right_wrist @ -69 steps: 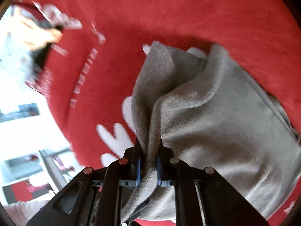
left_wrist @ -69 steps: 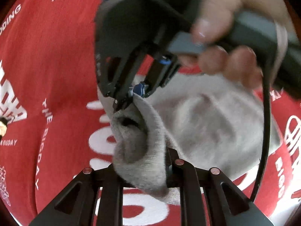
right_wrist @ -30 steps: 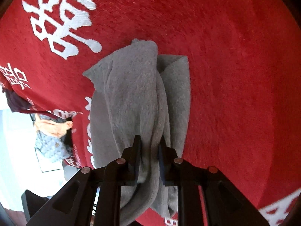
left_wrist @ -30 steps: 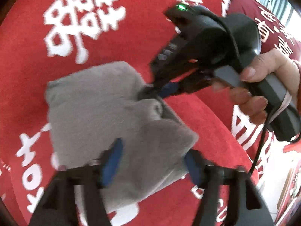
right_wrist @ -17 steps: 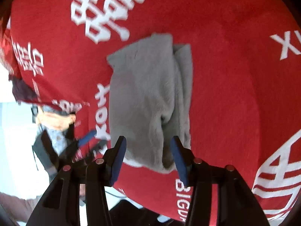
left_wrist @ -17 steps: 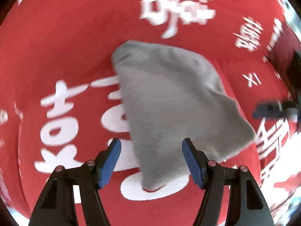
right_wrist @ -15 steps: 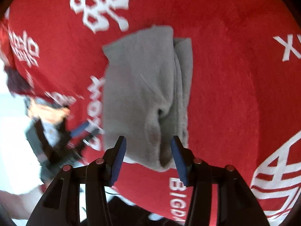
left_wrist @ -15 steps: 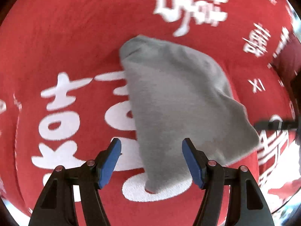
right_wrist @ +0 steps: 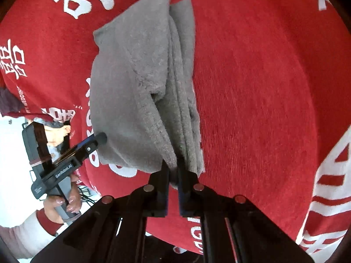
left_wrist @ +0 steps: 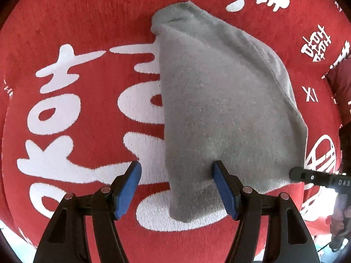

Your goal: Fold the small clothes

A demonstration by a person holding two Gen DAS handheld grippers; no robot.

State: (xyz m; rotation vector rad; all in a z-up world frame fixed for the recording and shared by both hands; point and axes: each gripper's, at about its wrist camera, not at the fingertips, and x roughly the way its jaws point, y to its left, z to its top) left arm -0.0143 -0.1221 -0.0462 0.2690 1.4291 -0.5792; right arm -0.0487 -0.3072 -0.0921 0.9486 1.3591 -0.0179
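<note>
A small grey garment lies folded on a red cloth with white lettering; it also shows in the right wrist view. My left gripper is open, its blue pads straddling the garment's near corner from above. My right gripper is shut on the garment's near edge, where the folded layers bunch together. The right gripper's fingers reach the garment's right corner in the left wrist view. The left gripper also shows in the right wrist view at the garment's left side.
The red cloth with white characters covers the surface. Its edge drops off at the left of the right wrist view, where a pale floor shows. A dark red fold lies at the far right.
My right gripper, open half a second ago, has closed on the garment's near edge. My left gripper has stayed open and moved closer over the garment.
</note>
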